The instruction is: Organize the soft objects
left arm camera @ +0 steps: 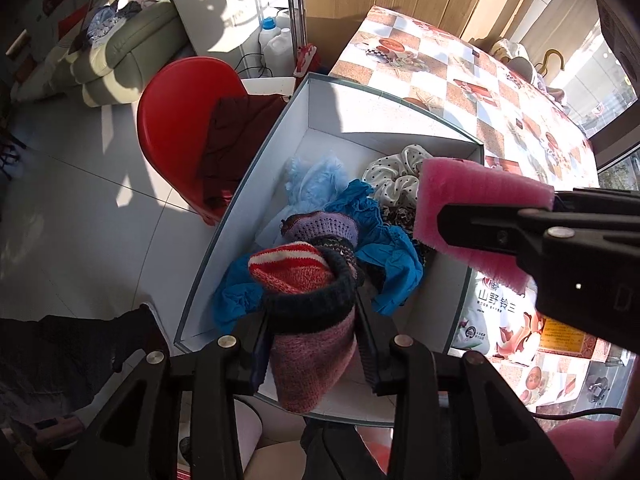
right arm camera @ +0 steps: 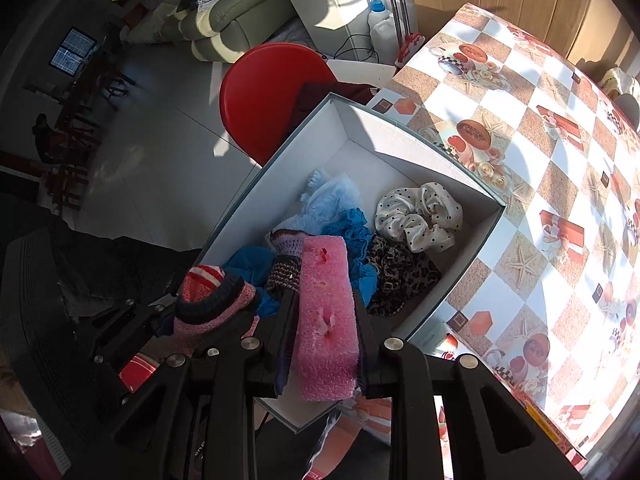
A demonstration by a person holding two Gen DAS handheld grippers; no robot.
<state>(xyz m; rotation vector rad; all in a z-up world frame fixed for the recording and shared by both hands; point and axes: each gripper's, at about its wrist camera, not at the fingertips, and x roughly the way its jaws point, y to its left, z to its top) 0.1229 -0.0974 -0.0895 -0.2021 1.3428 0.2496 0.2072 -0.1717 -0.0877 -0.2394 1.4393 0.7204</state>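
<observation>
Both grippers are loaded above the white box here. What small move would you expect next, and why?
Probably lower the right gripper a little and open it. Its pink foam block already hangs over the white box, above the leopard cloth. The left gripper, clamping a knitted hat, is also over the box and could follow.

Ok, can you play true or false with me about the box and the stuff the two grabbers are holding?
1. The right gripper holds a pink foam block. True.
2. The left gripper is empty. False: it is shut on a pink knitted hat with a dark band.
3. The white box has nothing inside. False: soft things lie in it, such as a polka-dot scrunchie and blue cloth.
4. A red chair stands beside the box. True.
5. The box sits on a patterned tablecloth. True.
</observation>
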